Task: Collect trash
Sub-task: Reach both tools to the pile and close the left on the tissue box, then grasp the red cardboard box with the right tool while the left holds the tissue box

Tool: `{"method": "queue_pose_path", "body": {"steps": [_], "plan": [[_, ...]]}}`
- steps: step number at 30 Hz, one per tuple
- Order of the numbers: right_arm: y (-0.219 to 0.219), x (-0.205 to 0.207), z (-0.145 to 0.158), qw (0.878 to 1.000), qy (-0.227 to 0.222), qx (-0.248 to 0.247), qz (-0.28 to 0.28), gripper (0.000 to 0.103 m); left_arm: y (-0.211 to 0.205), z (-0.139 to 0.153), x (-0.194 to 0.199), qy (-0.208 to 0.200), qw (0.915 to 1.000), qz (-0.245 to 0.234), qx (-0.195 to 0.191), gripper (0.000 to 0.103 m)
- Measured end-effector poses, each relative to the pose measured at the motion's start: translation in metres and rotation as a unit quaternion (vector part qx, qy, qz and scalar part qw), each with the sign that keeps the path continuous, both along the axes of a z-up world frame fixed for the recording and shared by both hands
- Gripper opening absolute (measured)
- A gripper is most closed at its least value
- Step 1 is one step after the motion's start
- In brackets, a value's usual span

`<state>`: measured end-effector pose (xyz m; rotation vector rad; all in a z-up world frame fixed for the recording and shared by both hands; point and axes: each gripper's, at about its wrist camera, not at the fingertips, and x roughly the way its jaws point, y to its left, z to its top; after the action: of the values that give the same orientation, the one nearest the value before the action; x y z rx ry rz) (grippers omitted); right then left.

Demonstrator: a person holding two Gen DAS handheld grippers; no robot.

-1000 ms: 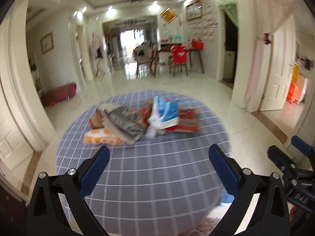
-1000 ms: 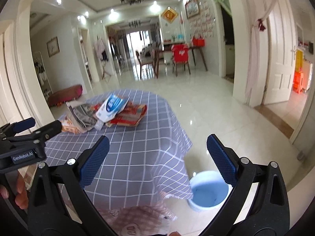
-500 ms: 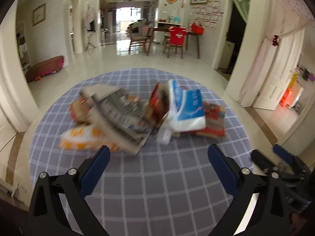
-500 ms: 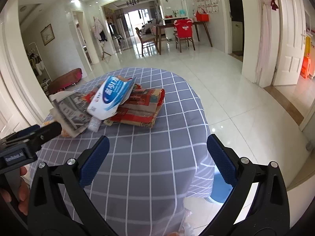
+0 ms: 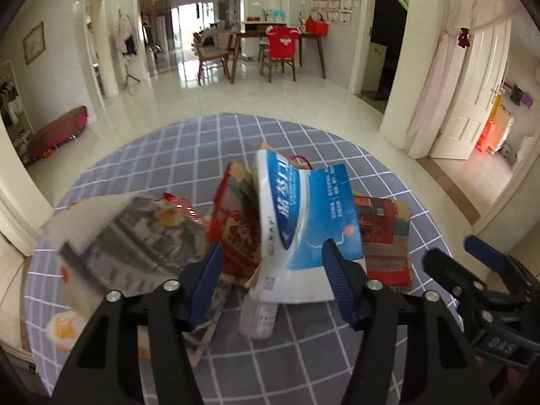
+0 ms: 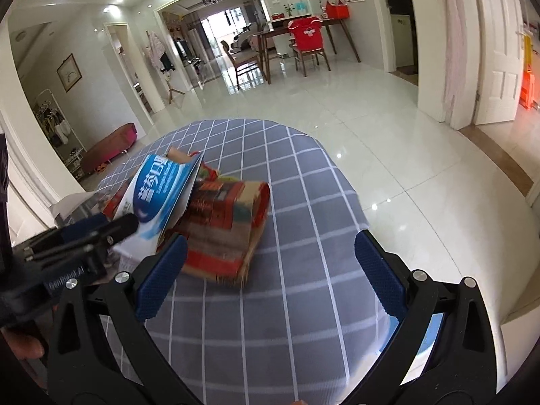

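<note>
A pile of trash lies on the round grey checked table (image 5: 303, 354). It holds a blue and white package (image 5: 303, 212), a red patterned paper bag (image 5: 384, 236), a red snack wrapper (image 5: 236, 222), a grey newspaper (image 5: 131, 246) and an orange wrapper (image 5: 64, 330). My left gripper (image 5: 271, 281) is half open with its fingers either side of the blue package's lower end, not gripping it. My right gripper (image 6: 268, 275) is open and empty, just right of the red bag (image 6: 229, 229); the blue package (image 6: 158, 195) lies left of it.
A blue bin (image 6: 435, 334) stands on the floor under the table's right edge. Glossy tiled floor (image 6: 388, 141) surrounds the table. Chairs and a dining table (image 5: 280, 50) stand far back. My right gripper shows at the right of the left wrist view (image 5: 489, 290).
Both grippers have moved forward to the pile. My left gripper's fingers have narrowed from wide open around the blue package. The right gripper stays open.
</note>
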<state>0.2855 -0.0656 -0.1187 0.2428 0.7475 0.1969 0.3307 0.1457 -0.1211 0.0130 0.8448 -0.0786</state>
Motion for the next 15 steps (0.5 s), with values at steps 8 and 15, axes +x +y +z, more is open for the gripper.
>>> {"method": "queue_pose_path", "body": {"steps": [8,15], "plan": [[0.01,0.045,-0.017,0.998,0.027,0.031,0.052,0.097,0.016,-0.007,0.009,0.001,0.9985,0.003,-0.055,0.011],[0.007,0.056,-0.024,0.993,0.051,0.072,0.084,0.054,0.019,0.0,-0.008,-0.016,0.9981,0.016,-0.057,0.01]]}}
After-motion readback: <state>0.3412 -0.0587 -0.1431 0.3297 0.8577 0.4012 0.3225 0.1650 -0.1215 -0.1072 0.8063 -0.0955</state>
